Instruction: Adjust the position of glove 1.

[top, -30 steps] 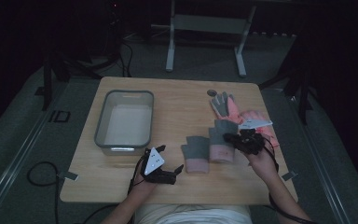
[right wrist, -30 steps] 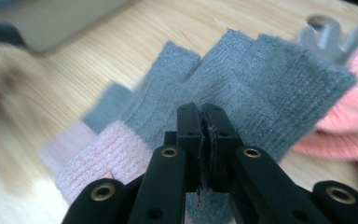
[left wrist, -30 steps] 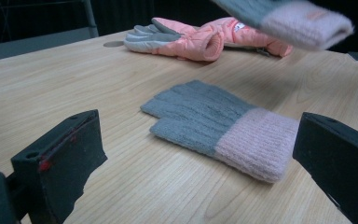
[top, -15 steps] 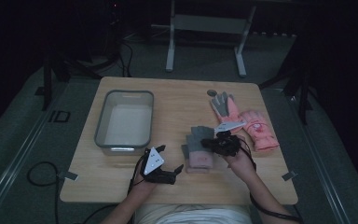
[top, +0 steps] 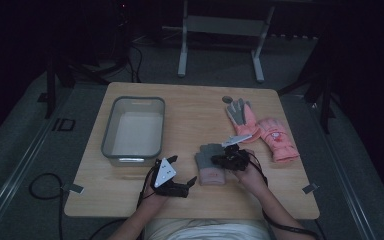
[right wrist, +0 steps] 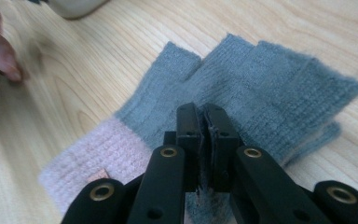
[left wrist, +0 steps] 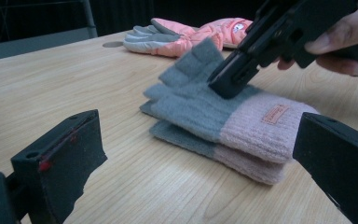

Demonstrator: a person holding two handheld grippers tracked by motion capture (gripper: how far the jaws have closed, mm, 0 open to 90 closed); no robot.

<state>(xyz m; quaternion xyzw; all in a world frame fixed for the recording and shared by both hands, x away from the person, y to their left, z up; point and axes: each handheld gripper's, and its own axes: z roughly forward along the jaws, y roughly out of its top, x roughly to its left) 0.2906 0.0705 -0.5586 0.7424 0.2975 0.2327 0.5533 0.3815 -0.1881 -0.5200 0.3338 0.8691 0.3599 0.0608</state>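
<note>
A stacked pair of knitted fingerless gloves (top: 206, 161), grey with pink cuffs, lies near the table's front. My right gripper (top: 221, 159) is shut, its two jaws pressed flat together. Its tip rests on the grey part of the top glove (left wrist: 200, 109). In the right gripper view the closed tips (right wrist: 203, 112) sit over the grey knit (right wrist: 270, 88); I cannot tell whether any fabric is pinched. My left gripper (top: 182, 171) stands open to the left of the gloves. Its jaws are wide apart (left wrist: 196, 135), pointing at the cuffs, with nothing between them.
A pair of coral ski gloves (top: 262, 129) lies at the back right, with a small dark disc (top: 227, 99) beyond it. A grey bin (top: 108, 132) stands at the left. Bare wood (top: 195, 117) lies between the bin and the gloves.
My right gripper has come left and down from beside the coral gloves onto the knitted pair. The left gripper has stayed in place.
</note>
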